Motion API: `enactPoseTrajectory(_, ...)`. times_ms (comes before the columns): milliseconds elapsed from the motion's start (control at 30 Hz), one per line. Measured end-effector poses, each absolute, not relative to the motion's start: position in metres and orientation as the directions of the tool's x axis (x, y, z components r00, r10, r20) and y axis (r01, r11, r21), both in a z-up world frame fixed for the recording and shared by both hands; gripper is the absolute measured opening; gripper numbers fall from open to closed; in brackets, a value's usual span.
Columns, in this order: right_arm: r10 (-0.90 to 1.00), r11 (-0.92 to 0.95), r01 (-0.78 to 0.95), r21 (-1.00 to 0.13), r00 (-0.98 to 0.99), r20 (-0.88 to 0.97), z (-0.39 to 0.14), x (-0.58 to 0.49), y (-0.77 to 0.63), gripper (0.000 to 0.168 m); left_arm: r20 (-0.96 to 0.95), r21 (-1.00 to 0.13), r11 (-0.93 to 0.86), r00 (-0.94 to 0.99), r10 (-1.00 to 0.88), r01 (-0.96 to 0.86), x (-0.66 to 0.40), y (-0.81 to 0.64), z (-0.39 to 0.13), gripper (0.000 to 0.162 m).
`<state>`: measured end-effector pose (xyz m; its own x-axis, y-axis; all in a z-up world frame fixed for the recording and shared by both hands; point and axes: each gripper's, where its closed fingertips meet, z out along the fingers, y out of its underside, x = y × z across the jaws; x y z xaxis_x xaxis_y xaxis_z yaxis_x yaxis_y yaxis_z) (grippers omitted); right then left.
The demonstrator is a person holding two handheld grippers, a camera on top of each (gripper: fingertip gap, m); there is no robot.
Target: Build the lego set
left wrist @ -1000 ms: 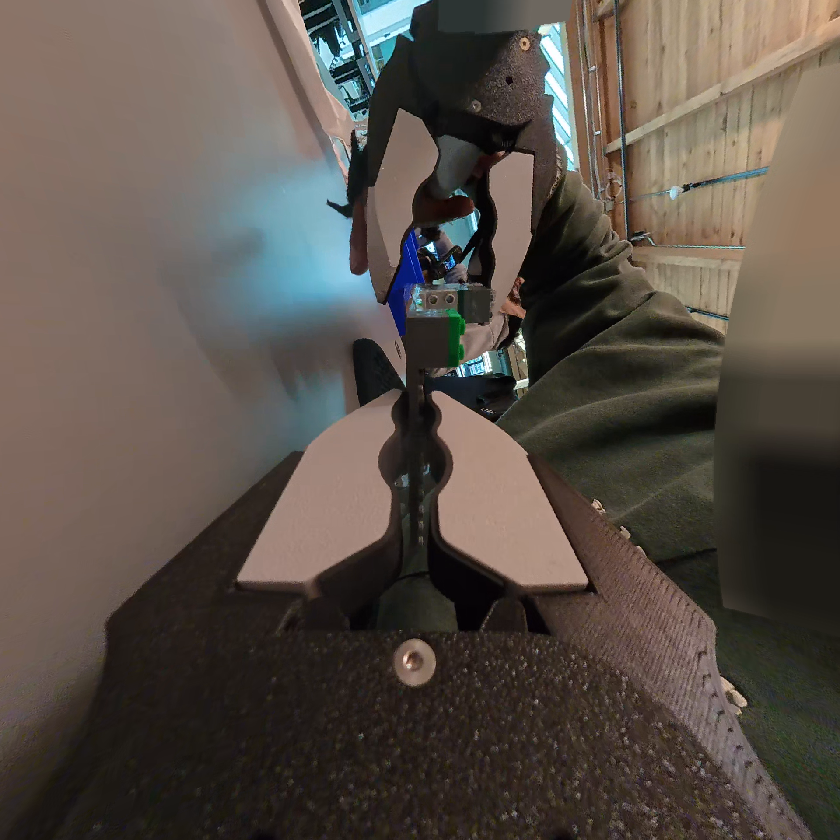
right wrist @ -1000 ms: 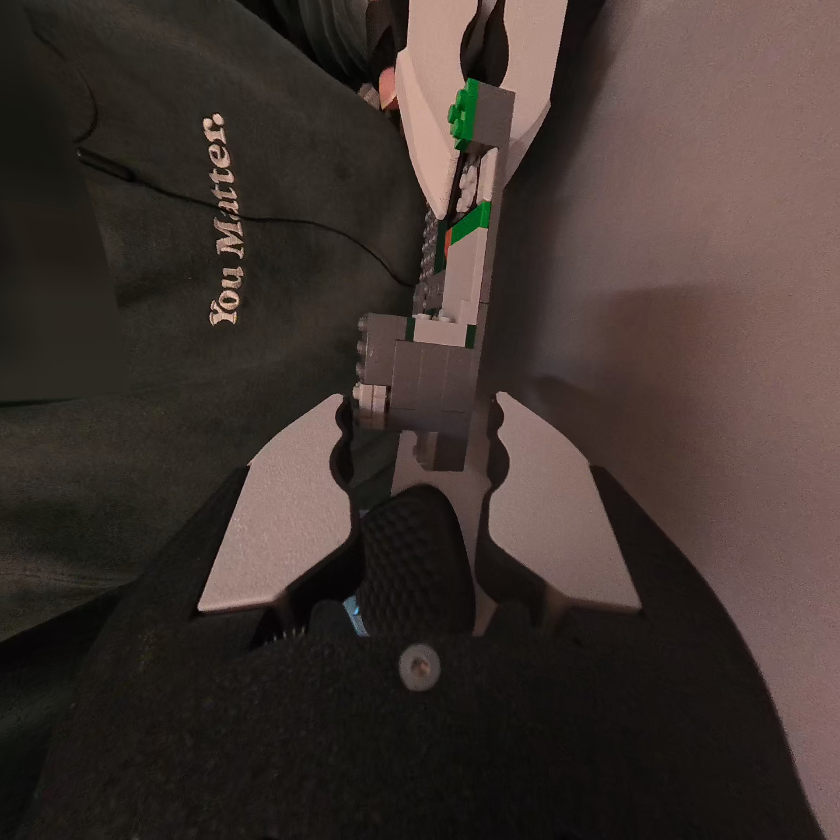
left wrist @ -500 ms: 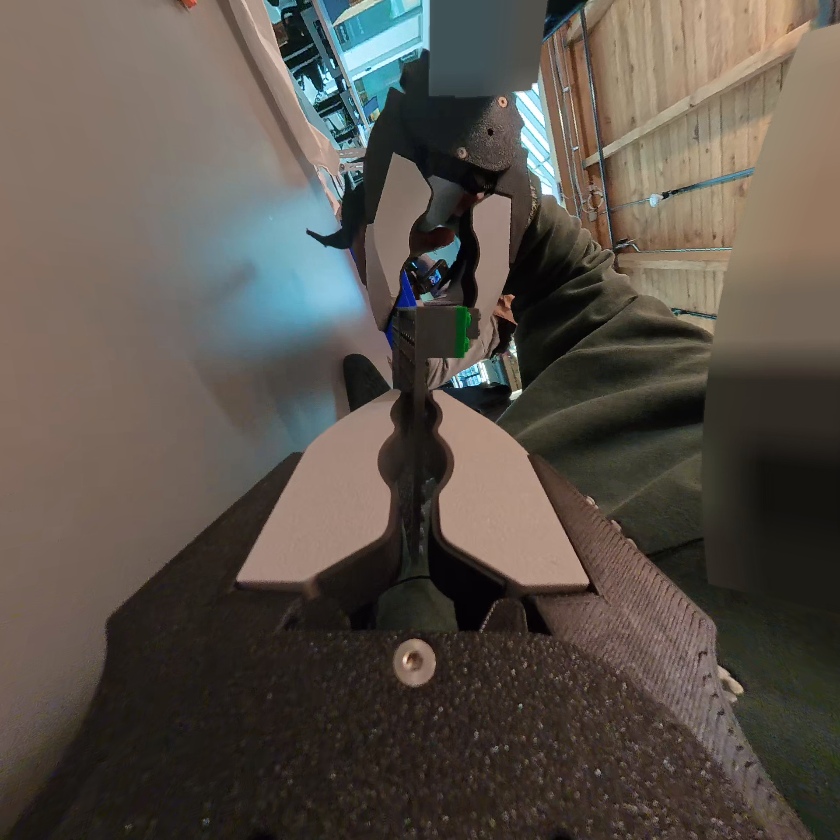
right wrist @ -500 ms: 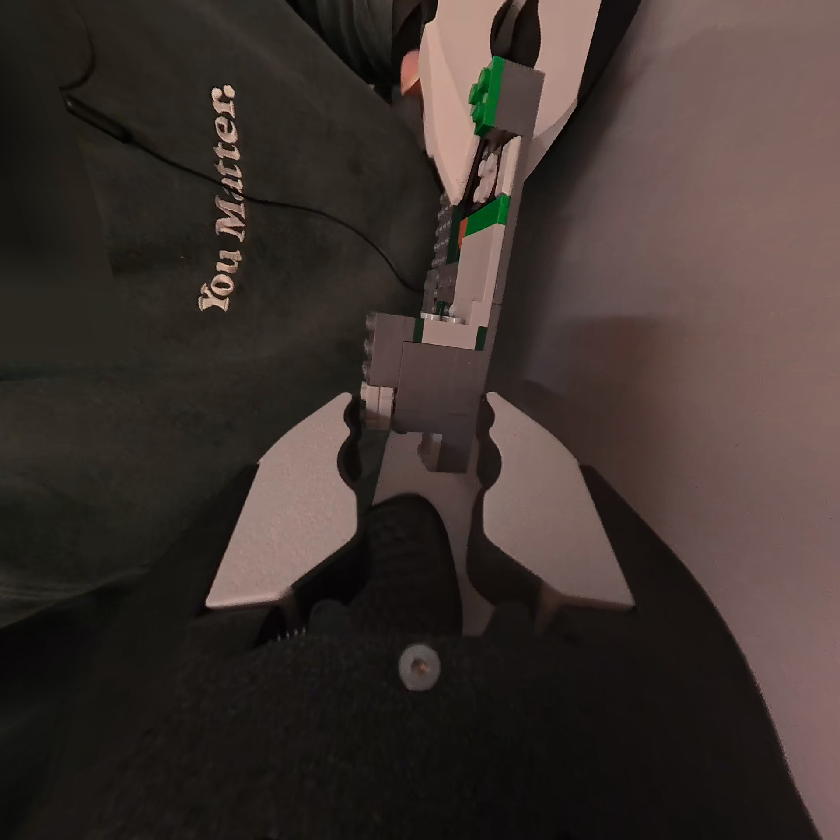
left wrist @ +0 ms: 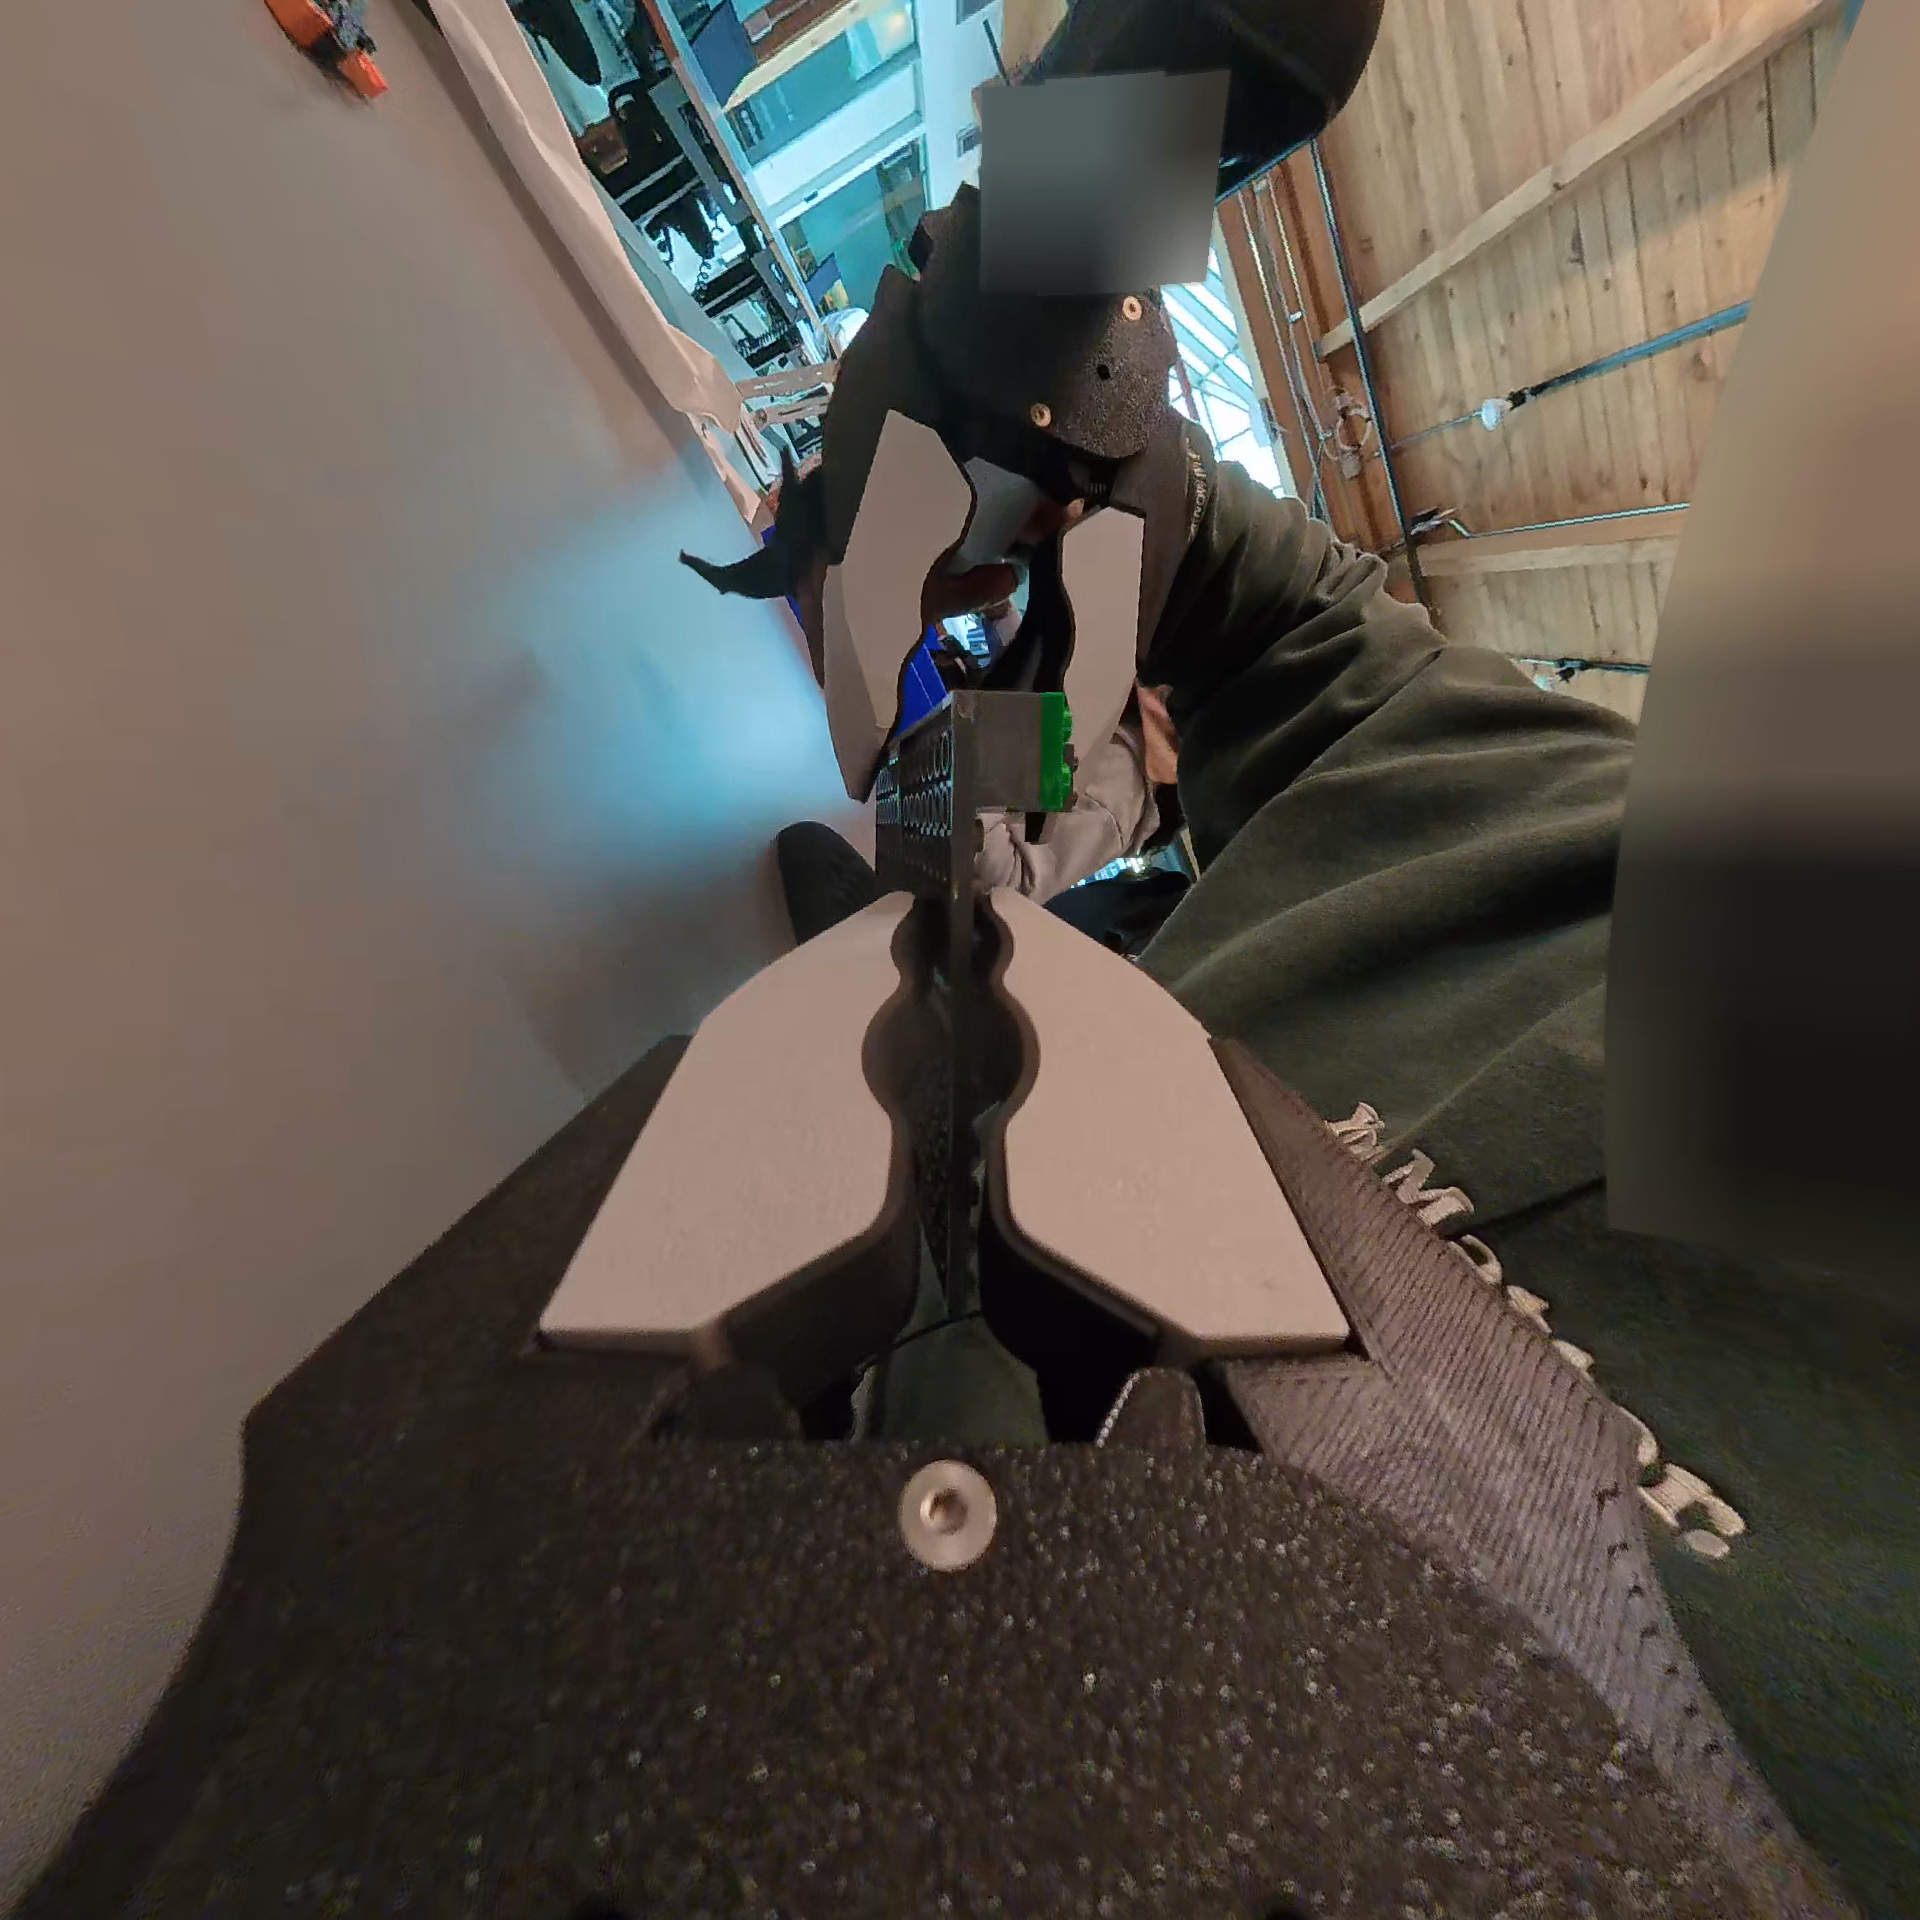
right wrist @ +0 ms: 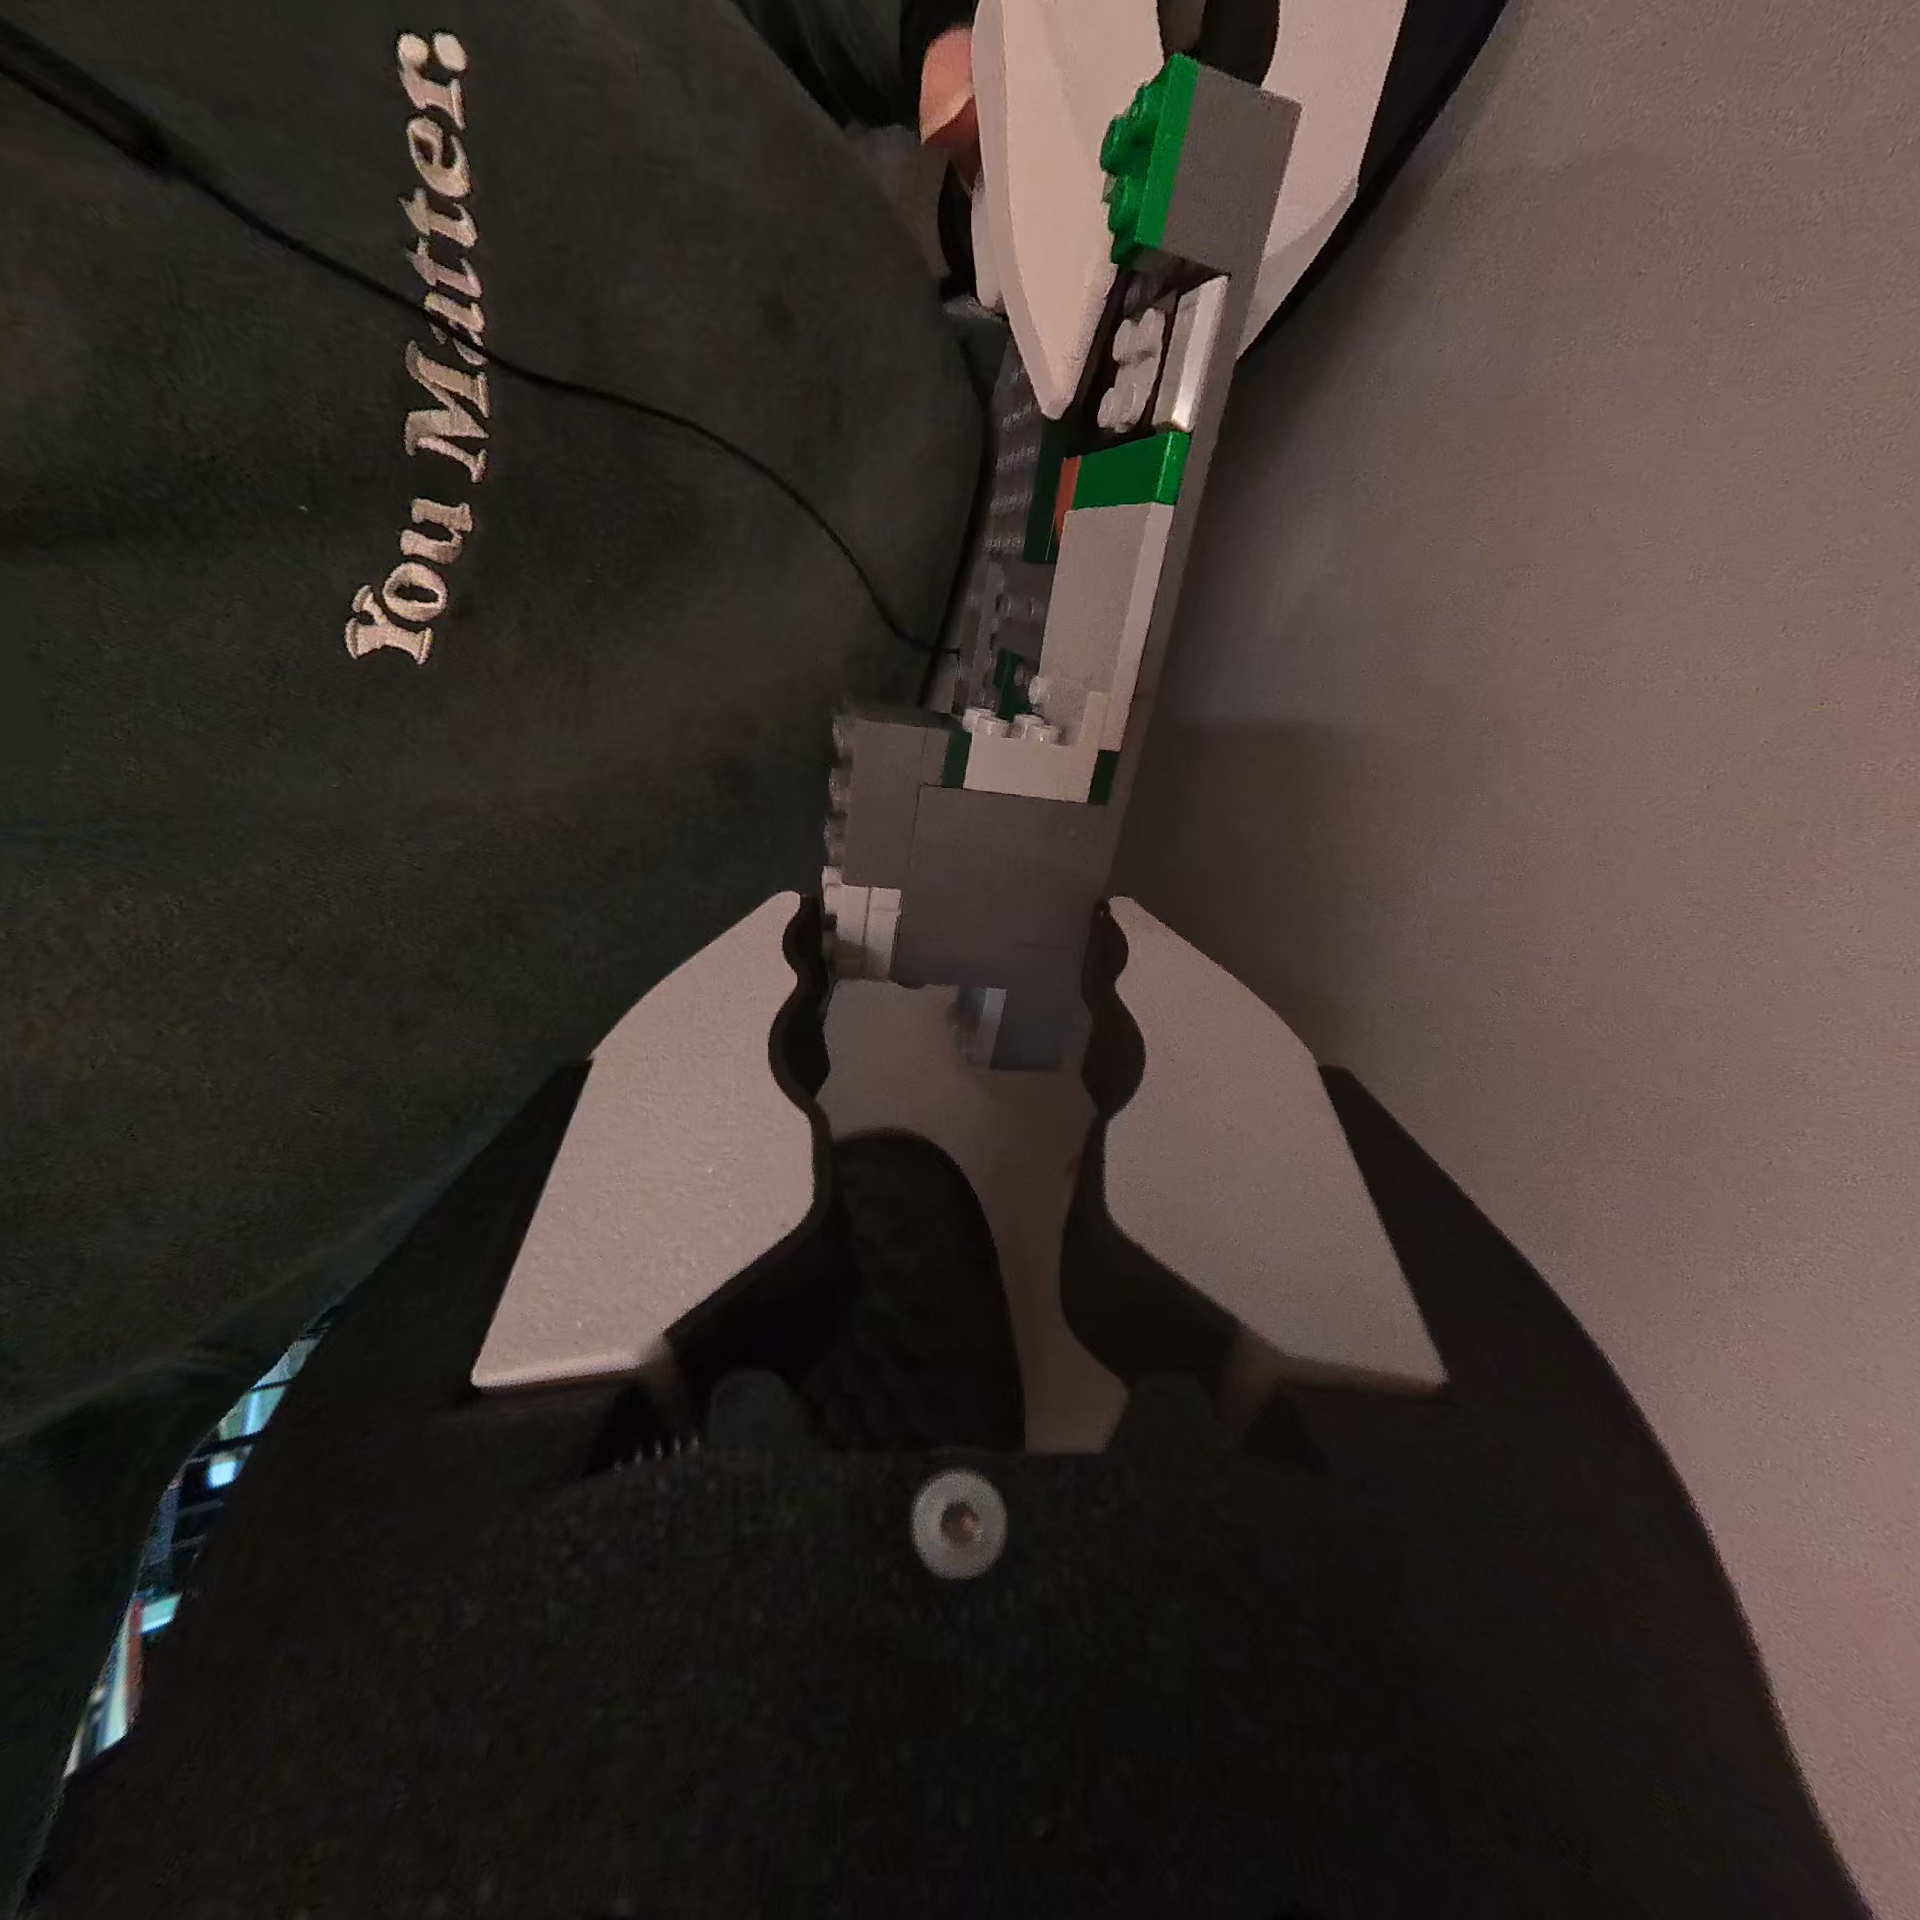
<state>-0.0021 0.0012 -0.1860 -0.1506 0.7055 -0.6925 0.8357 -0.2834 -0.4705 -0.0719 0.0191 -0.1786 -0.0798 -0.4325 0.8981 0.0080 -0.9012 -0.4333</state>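
Note:
A long lego build (right wrist: 1101, 582) of grey, white and green bricks on a thin dark plate is held in the air between both grippers, close to a pale table (right wrist: 1558, 727). My right gripper (right wrist: 956, 914) is shut on its near grey block end. My left gripper (right wrist: 1153, 353) grips the far end by the green brick (right wrist: 1143, 156). In the left wrist view my left gripper (left wrist: 951, 914) is shut on the plate's edge (left wrist: 930, 800), whose underside shows. The right gripper (left wrist: 977, 727) stands opposite, at the green brick (left wrist: 1055, 748).
The pale table (left wrist: 312, 727) fills the left of the left wrist view, with a small orange piece (left wrist: 332, 42) at its far end. A person's dark green sweatshirt (left wrist: 1403, 883) is close on the other side. A wooden wall (left wrist: 1558, 260) stands behind. The left gripper's tips are roughly 8 centimeters from the right gripper's.
Both grippers keep their hold. The build has turned slightly, so the plate's underside now shows in the left wrist view. The views have tilted a little.

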Motion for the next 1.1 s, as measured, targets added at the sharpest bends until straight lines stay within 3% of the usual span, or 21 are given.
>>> enactPoseTrajectory(300,0.733,-0.368,0.776,-0.512,-0.097,-0.673,-0.175,-0.008,0.009,0.052,0.901,-0.427,-0.903,-0.071,-0.429,0.046,-0.074,0.029,-0.176,0.007)
enactPoseTrajectory(367,0.789,-0.346,0.73,-0.59,-0.114,-0.604,-0.165,-0.008,0.014,0.062,0.909,-0.403,-0.913,-0.089,-0.407,0.059,-0.074,0.032,-0.174,0.007)
enactPoseTrajectory(533,0.964,-0.233,0.627,-0.743,0.05,-0.26,-0.158,-0.001,0.04,0.063,0.939,-0.324,-0.943,-0.09,-0.331,0.08,-0.075,0.041,-0.177,0.007)
enactPoseTrajectory(733,0.955,-0.126,0.437,-0.89,0.297,0.011,-0.156,-0.002,0.046,0.048,0.973,-0.205,-0.973,-0.088,-0.215,0.109,-0.069,0.051,-0.184,0.006)
enactPoseTrajectory(833,0.917,-0.058,0.407,-0.912,0.383,0.113,-0.159,-0.001,0.052,0.041,0.98,-0.175,-0.979,-0.075,-0.183,0.105,-0.063,0.052,-0.187,0.006)
enactPoseTrajectory(967,0.908,0.009,0.446,-0.895,0.371,0.194,-0.17,-0.004,0.058,0.036,0.986,-0.151,-0.984,-0.058,-0.157,0.096,-0.058,0.051,-0.189,0.006)
enactPoseTrajectory(1100,0.913,0.057,0.46,-0.886,0.335,0.232,-0.17,-0.005,0.064,0.019,0.99,-0.123,-0.985,-0.058,-0.13,0.121,-0.058,0.053,-0.188,0.007)
